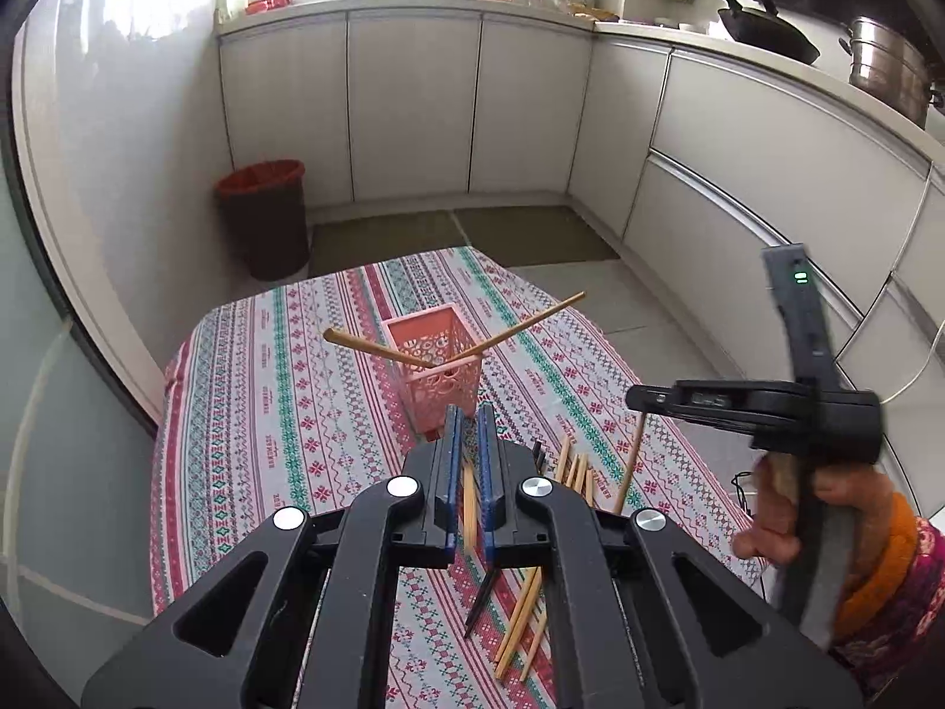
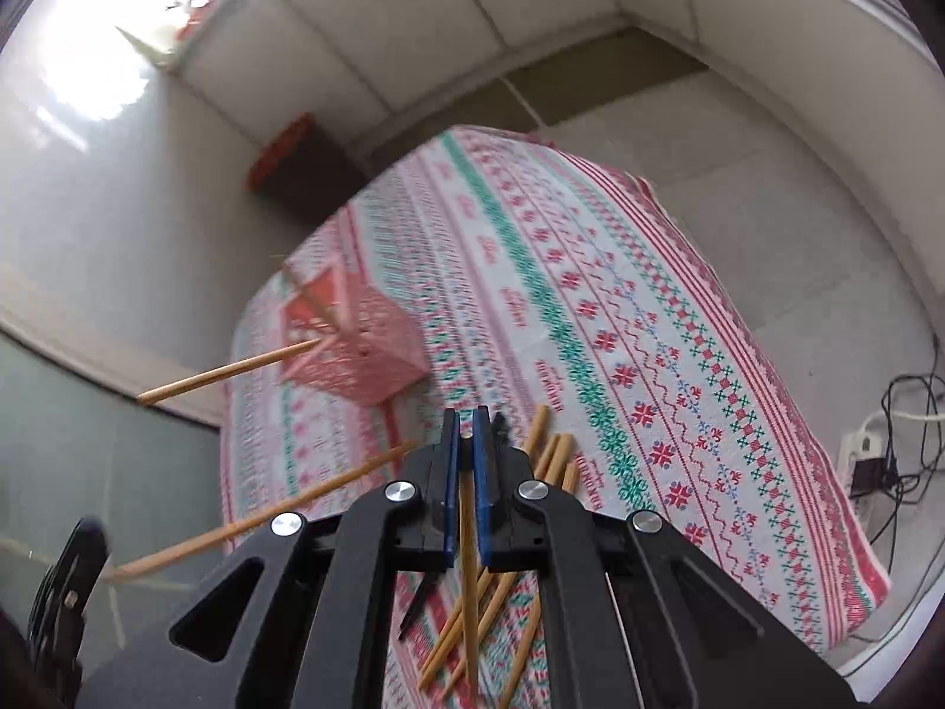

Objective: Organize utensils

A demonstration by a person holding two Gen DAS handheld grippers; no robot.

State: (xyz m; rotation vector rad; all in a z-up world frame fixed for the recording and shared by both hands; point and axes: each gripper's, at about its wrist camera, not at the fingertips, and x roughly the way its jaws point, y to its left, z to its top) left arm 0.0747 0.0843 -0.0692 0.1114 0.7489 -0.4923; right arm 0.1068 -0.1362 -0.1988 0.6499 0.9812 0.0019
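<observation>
A pink lattice holder (image 1: 434, 381) stands on the patterned tablecloth (image 1: 283, 413) with two wooden chopsticks (image 1: 378, 348) leaning out of it. My left gripper (image 1: 469, 413) hangs just in front of the holder, shut on a wooden chopstick (image 1: 469, 502) that runs back between its blue pads. To the right and higher, my right gripper (image 1: 636, 399) is shut on another chopstick (image 1: 629, 464) that hangs down from it. That stick (image 2: 469, 537) lies between the shut pads of the right gripper (image 2: 466, 416) in the right wrist view. Several loose chopsticks (image 1: 522, 620) lie on the cloth below.
A black chopstick (image 1: 481, 602) lies among the wooden ones. A brown bin with a red rim (image 1: 266, 218) stands on the floor beyond the table. White cabinets line the walls, with a wok (image 1: 768, 29) and steel pot (image 1: 886, 65) on the counter. A power strip with cables (image 2: 868, 467) lies on the floor.
</observation>
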